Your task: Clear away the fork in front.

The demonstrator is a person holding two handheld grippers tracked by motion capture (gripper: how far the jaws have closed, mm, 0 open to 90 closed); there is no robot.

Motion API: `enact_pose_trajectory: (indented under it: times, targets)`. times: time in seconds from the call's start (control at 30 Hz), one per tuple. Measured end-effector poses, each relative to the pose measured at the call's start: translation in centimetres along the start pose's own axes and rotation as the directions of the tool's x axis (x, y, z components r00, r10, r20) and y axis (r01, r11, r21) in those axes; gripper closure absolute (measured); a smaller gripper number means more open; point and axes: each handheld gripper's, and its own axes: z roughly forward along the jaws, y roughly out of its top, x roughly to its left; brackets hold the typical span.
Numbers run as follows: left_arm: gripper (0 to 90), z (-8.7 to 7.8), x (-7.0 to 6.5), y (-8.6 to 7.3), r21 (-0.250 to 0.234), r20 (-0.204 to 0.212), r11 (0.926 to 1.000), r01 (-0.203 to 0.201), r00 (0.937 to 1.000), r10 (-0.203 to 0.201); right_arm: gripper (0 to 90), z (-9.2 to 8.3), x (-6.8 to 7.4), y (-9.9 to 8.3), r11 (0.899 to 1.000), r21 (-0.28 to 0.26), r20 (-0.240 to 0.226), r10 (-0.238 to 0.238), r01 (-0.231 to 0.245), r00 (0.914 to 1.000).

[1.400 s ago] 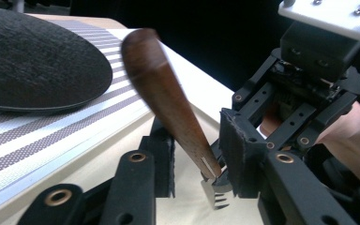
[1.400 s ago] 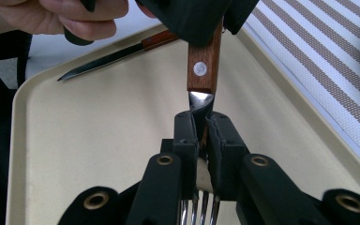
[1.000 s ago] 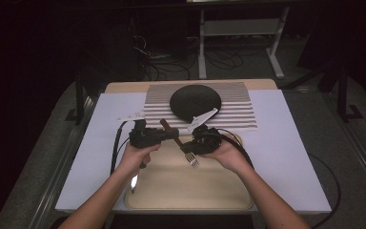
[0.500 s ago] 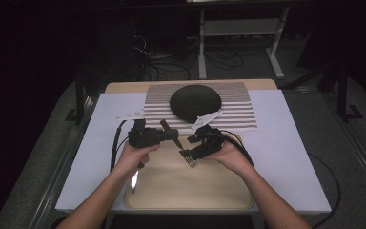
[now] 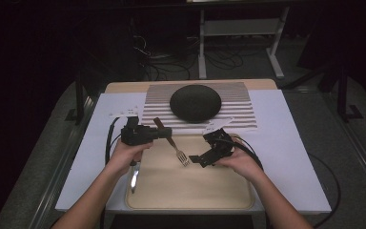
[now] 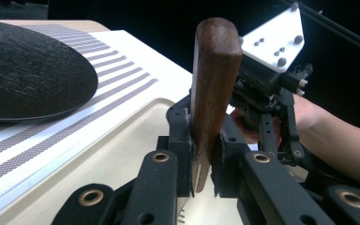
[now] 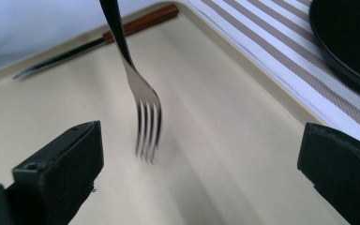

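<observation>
A fork [image 5: 180,152] with a brown wooden handle [image 6: 214,84] hangs tilted over the beige tray [image 5: 190,191], tines down. My left gripper [image 5: 164,133] is shut on the handle, whose end sticks up between the jaws [image 6: 205,145]. To the right of the tines my right gripper [image 5: 204,153] stands open; its jaws have just been opening. In the right gripper view the fork's head [image 7: 145,112] hangs ahead of the wide jaws [image 7: 199,173], touching neither.
A black round plate [image 5: 195,102] sits on a striped mat [image 5: 238,107] beyond the tray. A wooden-handled knife [image 7: 93,42] lies along the tray's left side [image 5: 133,176]. White sheets cover the table around the tray. Cables trail from both grippers.
The right gripper's jaws have spread wide and the hand has drawn to the right, away from the fork's head. The left gripper has kept still with the handle in it.
</observation>
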Motion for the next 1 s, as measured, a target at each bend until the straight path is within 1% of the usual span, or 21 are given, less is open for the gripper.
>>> enact_pose_trajectory:
  times: [0.1,0.13,0.17,0.2,0.23,0.3,0.37,0.4,0.5,0.53,0.57,0.67,0.8,0.9,0.97,1.0]
  targets:
    - [80.7,-0.2,0.1,0.1,0.005,-0.004,1.0000,0.000,1.0000,0.000,0.4,-0.2,-0.1,-0.5,1.000,-0.002,0.002,0.004,-0.004,1.0000]
    - [80.7,-0.5,0.1,0.1,0.011,-0.005,0.9999,-0.006,1.0000,0.006,0.3,-0.4,-0.1,-1.0,1.000,0.000,0.015,0.003,-0.003,0.9999]
    - [80.7,-0.5,0.1,0.1,0.011,-0.005,0.9999,-0.006,1.0000,0.006,0.3,-0.4,-0.1,-1.0,1.000,0.000,0.015,0.003,-0.003,0.9999]
    - [80.7,-0.6,0.2,0.2,0.015,-0.006,0.9999,-0.007,1.0000,0.007,0.4,-0.6,-0.1,-1.2,1.000,-0.001,0.020,0.009,-0.009,0.9998]
    - [80.6,-0.8,0.2,0.2,0.016,-0.007,0.9999,-0.007,1.0000,0.007,0.3,-1.0,-0.2,-1.8,1.000,-0.011,0.029,0.019,-0.019,0.9994]
    - [80.7,-1.0,0.3,0.3,0.012,-0.007,0.9999,-0.008,0.9999,0.009,0.4,-1.2,-0.3,-2.0,1.000,-0.015,0.032,0.020,-0.019,0.9993]
    - [80.7,-1.5,0.4,0.4,0.011,-0.009,0.9999,-0.010,0.9999,0.010,0.3,-1.7,-0.3,-2.7,1.000,-0.017,0.041,0.024,-0.023,0.9989]
    - [80.7,-1.6,0.4,0.4,0.011,-0.011,0.9999,-0.009,0.9999,0.009,0.4,-1.9,-0.4,-3.1,0.999,-0.019,0.044,0.033,-0.033,0.9985]
    - [80.7,-1.8,0.5,0.4,0.012,-0.011,0.9998,-0.013,0.9998,0.014,0.4,-2.2,-0.4,-3.6,0.999,-0.015,0.040,0.037,-0.037,0.9985]
    - [80.7,-2.1,0.5,0.4,0.011,-0.013,0.9998,-0.016,0.9998,0.016,0.4,-2.5,-0.4,-4.2,0.999,-0.011,0.052,0.032,-0.031,0.9981]
    - [80.7,-2.2,0.6,0.4,0.011,-0.014,0.9998,-0.016,0.9998,0.017,0.4,-2.7,-0.4,-4.4,0.999,-0.010,0.057,0.032,-0.031,0.9978]
    - [80.7,-2.5,0.7,0.5,0.008,-0.019,0.9999,-0.012,0.9998,0.012,0.4,-3.3,-0.5,-5.5,0.999,-0.018,0.073,0.052,-0.051,0.9960]
    - [80.7,-3.0,0.9,0.5,0.003,-0.024,0.9999,-0.014,0.9996,0.014,0.3,-4.0,-0.6,-6.6,0.998,-0.024,0.082,0.062,-0.060,0.9947]
    - [80.7,-3.2,1.0,0.5,0.001,-0.027,0.9999,-0.013,0.9995,0.013,0.4,-4.5,-0.7,-7.4,0.998,-0.016,0.094,0.069,-0.068,0.9932]
    - [80.7,-3.3,1.0,0.6,0.000,-0.028,0.9999,-0.011,0.9995,0.011,0.4,-4.6,-0.7,-7.6,0.997,-0.016,0.096,0.072,-0.070,0.9928]
    - [80.7,-3.5,1.1,0.6,0.001,-0.030,0.9999,-0.011,0.9995,0.011,0.3,-5.0,-0.8,-8.2,0.997,-0.018,0.102,0.077,-0.076,0.9918]
